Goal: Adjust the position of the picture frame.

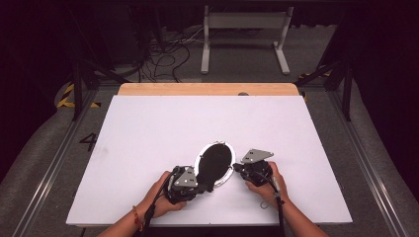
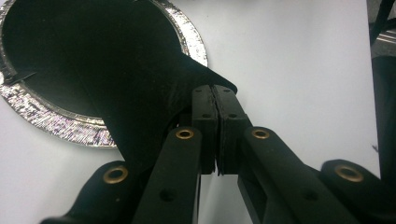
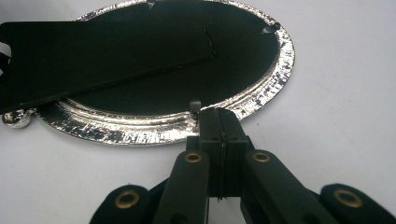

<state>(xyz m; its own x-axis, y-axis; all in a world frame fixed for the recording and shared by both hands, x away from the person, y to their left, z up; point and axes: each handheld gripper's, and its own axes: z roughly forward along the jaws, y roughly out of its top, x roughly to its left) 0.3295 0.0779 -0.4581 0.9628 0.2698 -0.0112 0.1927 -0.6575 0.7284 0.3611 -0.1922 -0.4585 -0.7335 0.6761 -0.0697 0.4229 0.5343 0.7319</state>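
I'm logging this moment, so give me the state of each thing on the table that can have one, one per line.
Oval picture frame: lying flat, face down, on the white table.
Black back panel: set inside the silver rim.
Black stand flap: swung up off the back panel.
Left claw: shut on the black stand flap's tip.
Right claw: shut, at the frame's rim by a small metal tab; a grip on it cannot be told.

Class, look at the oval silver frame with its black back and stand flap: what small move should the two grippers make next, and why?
Probably the left gripper swings the black flap further up off the frame, while the right gripper steadies the rim. Both are shut: left on the flap's tip, right on the rim.
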